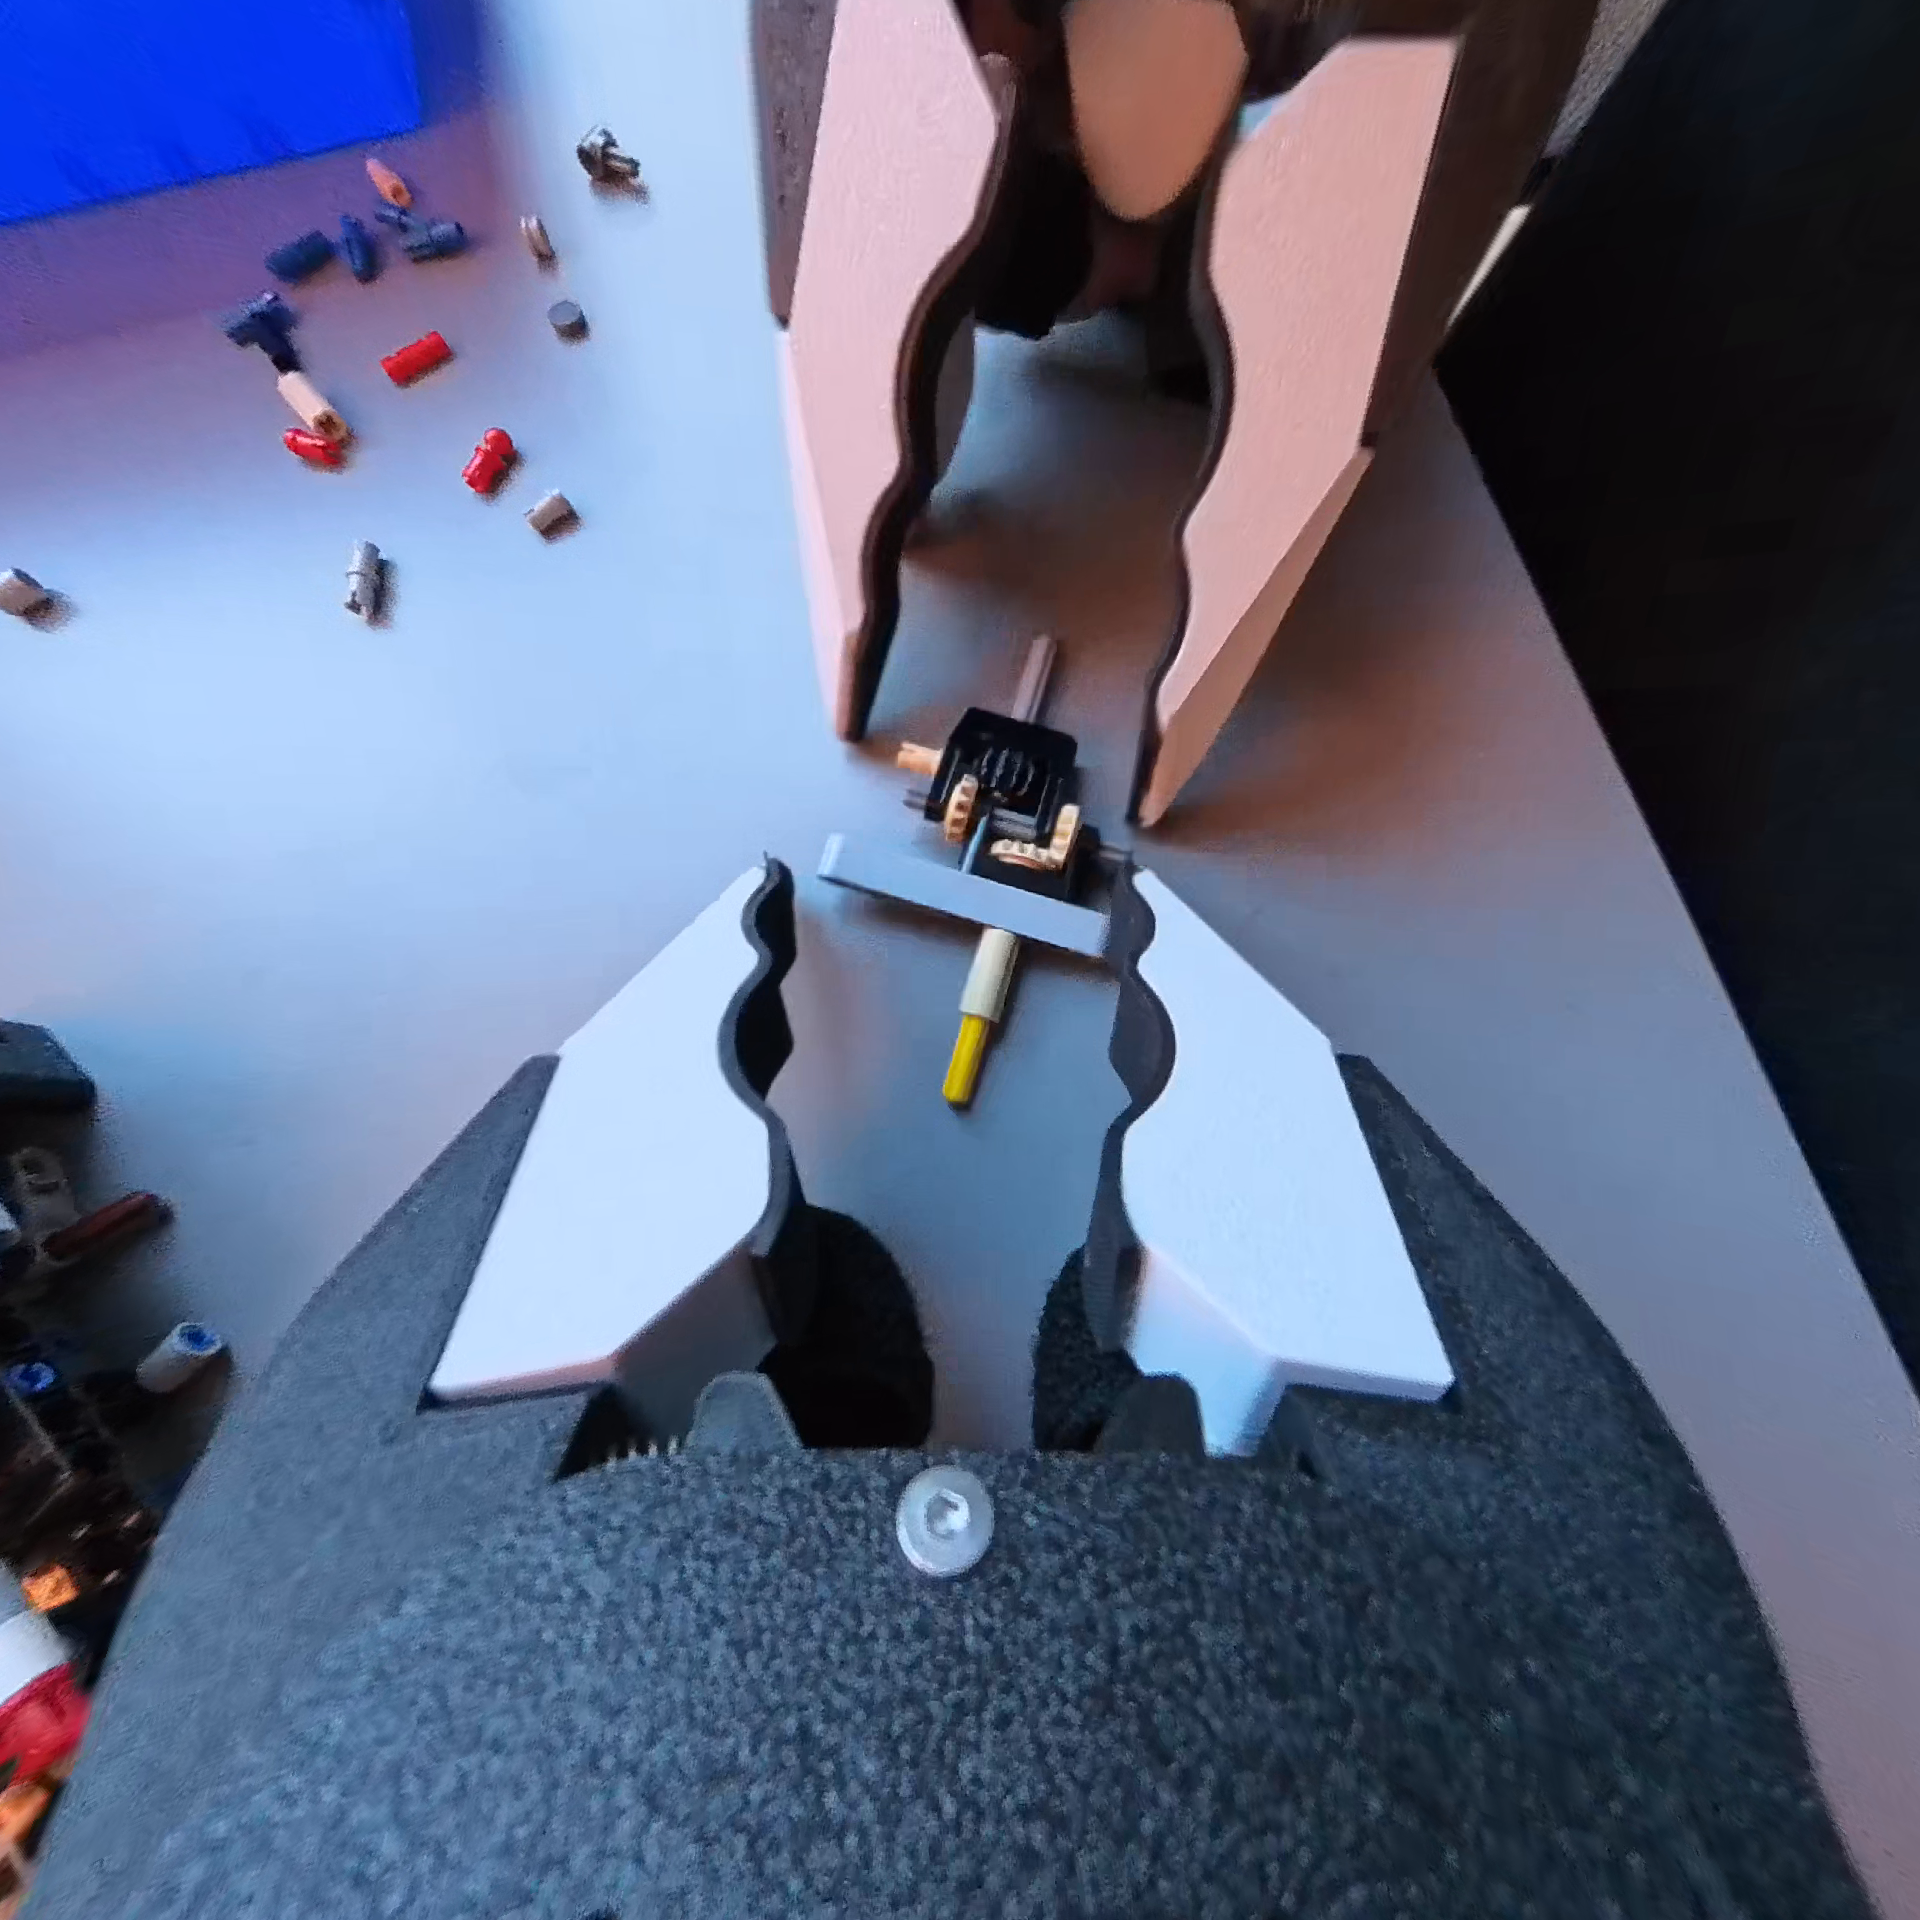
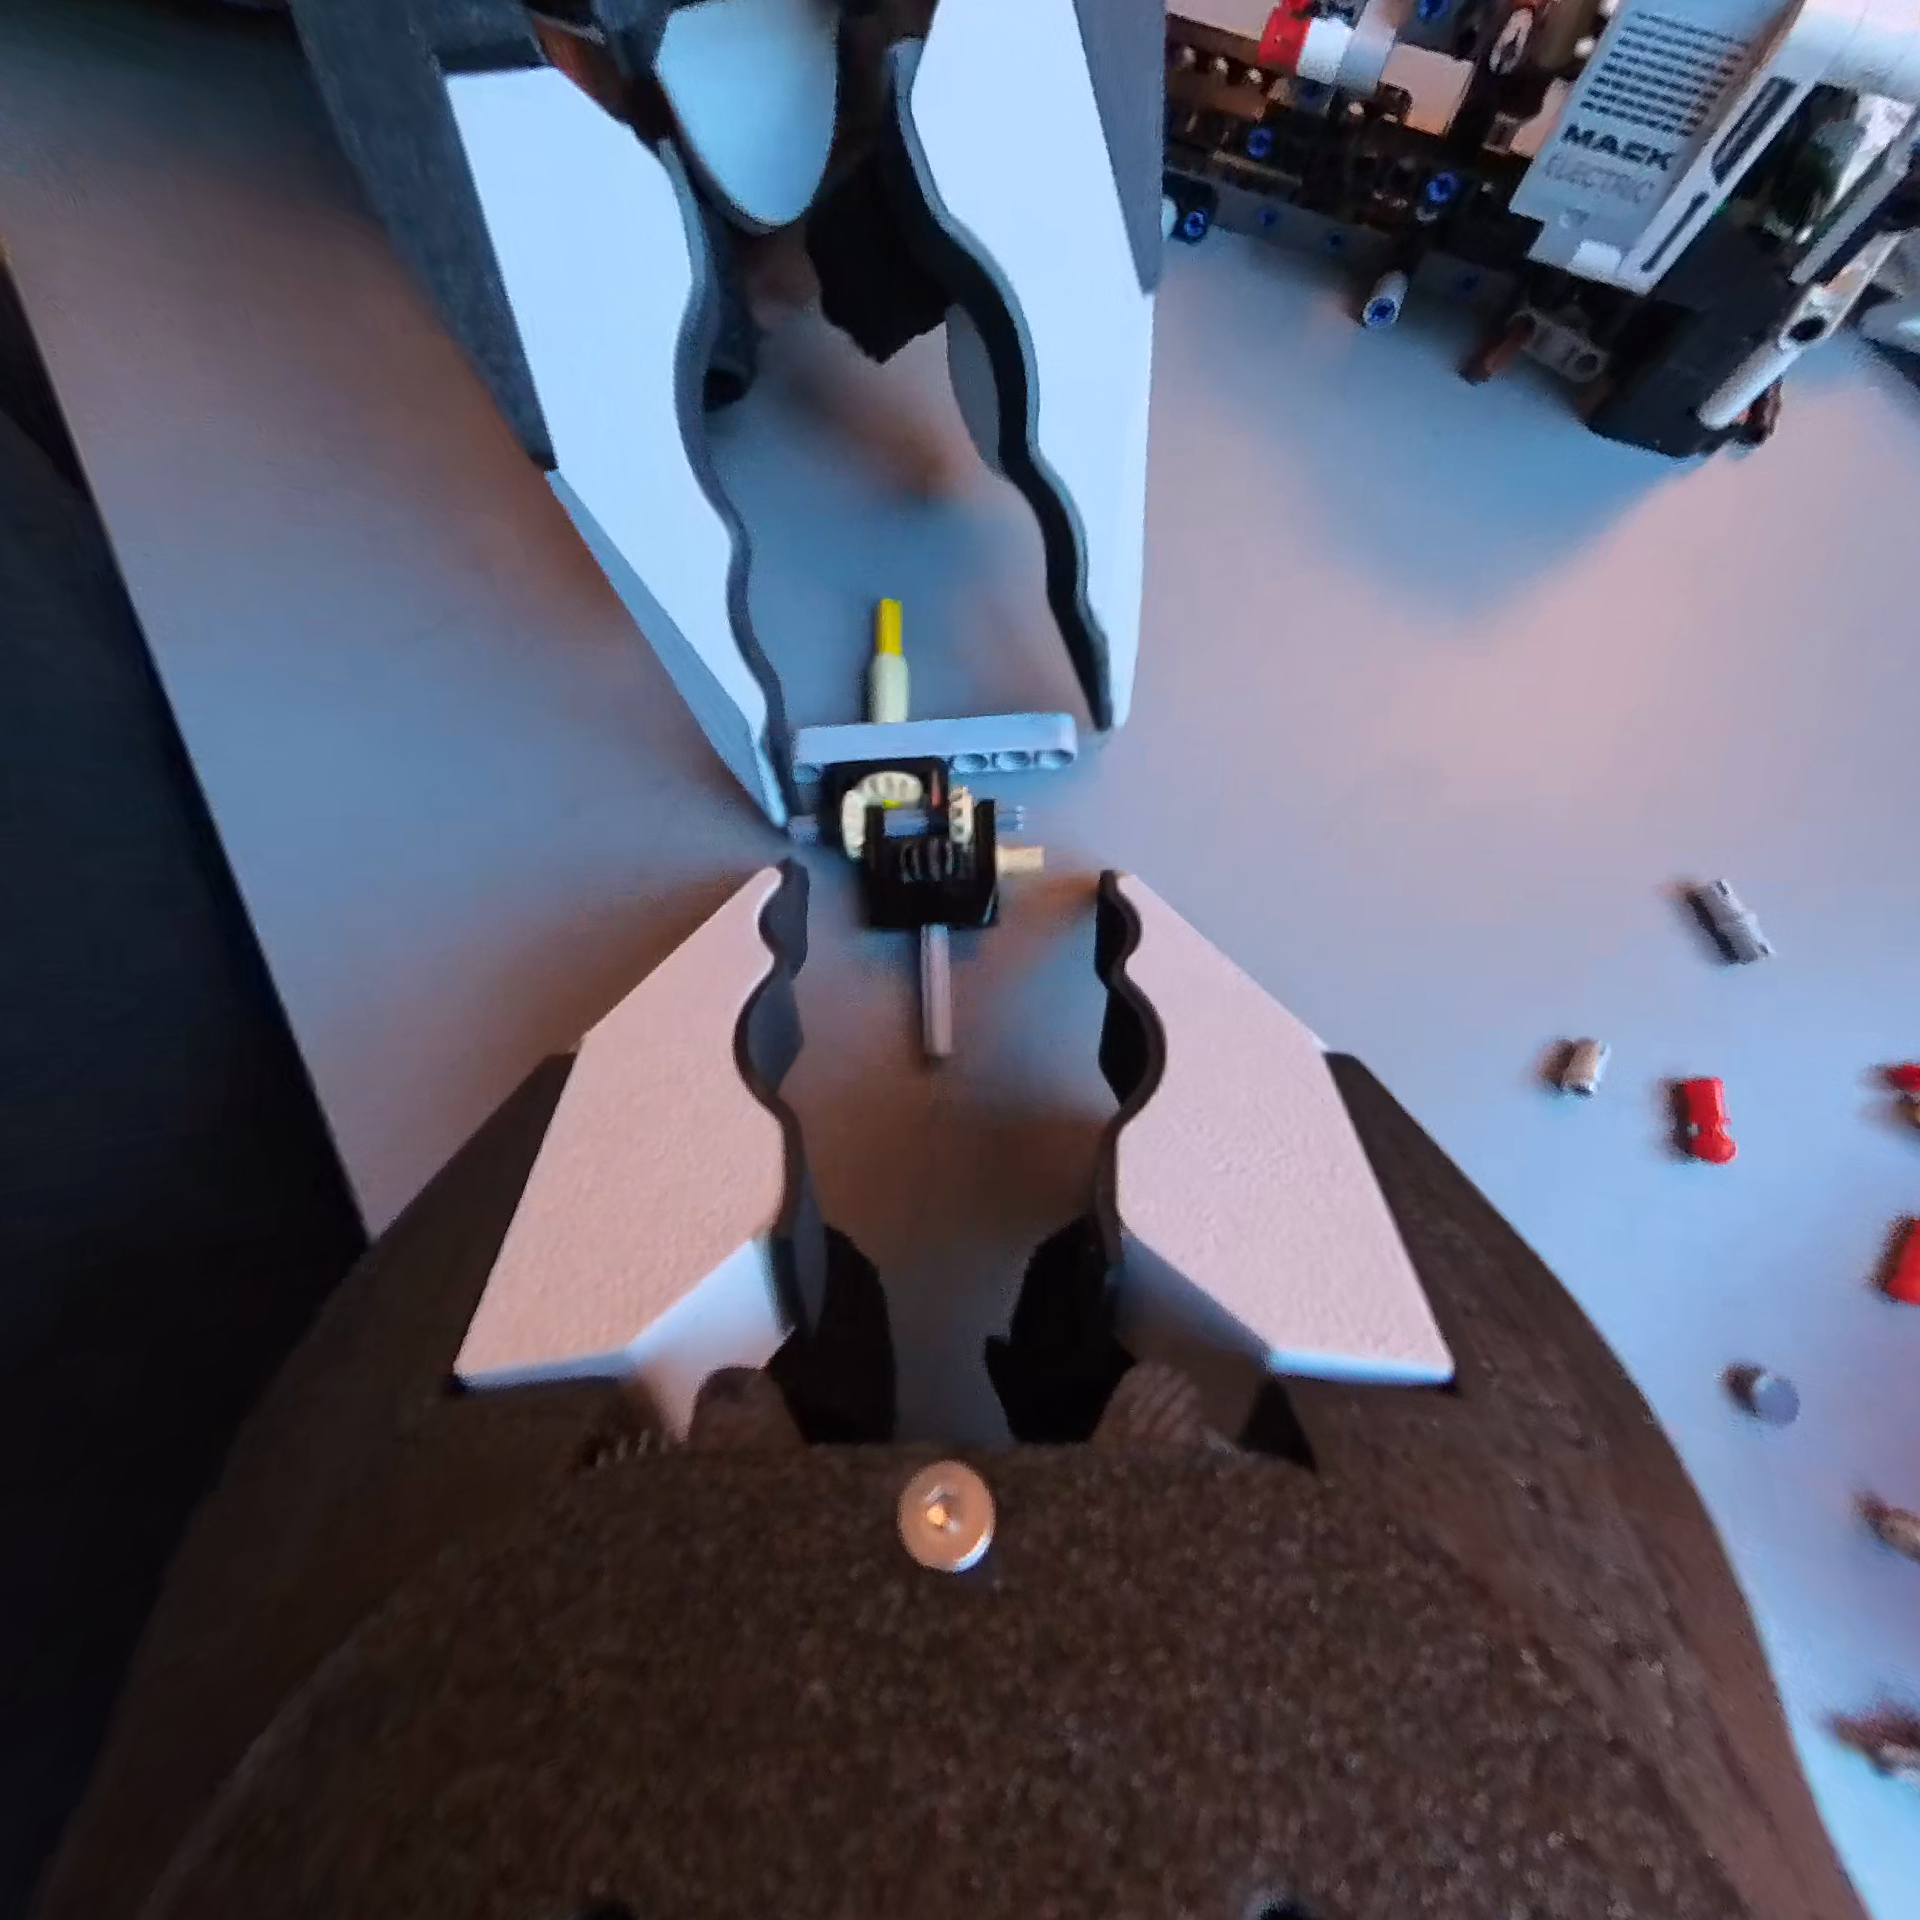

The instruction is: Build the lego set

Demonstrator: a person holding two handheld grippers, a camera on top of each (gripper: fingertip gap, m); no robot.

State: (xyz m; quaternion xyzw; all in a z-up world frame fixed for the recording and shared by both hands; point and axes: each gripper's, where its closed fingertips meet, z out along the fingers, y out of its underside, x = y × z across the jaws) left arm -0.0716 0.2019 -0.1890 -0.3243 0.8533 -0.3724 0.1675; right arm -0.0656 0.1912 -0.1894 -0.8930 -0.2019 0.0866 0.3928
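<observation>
A small gear assembly point(image 1: 1003, 821) is seen lying on the grey bench point(image 1: 416, 779), between the two grippers, which face each other across it. The assembly is made up of a black frame with tan bevel gears, crossed by a grey beam point(image 1: 961, 909). A yellow axle point(image 1: 975, 1060) in a cream sleeve projects from the assembly toward the left gripper point(image 1: 951, 883), and a grey axle point(image 2: 935, 997) projects from its opposite side toward the right gripper point(image 2: 951, 883).

The jaws of the left gripper are held apart, and the beam end of the assembly lies just beyond their tips; one tip is very close to the end of the beam (contact cannot be judged). The jaws of the right gripper are likewise spread, with the black frame lying just beyond their tips and the grey axle lying between them, untouched.

Loose pieces are scattered well away from the assembly: red connectors point(image 1: 416, 358), dark blue pins point(image 1: 301, 255) and grey bushes point(image 1: 364, 582). A larger, partly built model point(image 2: 1558, 156) stands on the bench far beyond the assembly in the right wrist view. A blue surface point(image 1: 197, 94) is visible past the loose pieces.
</observation>
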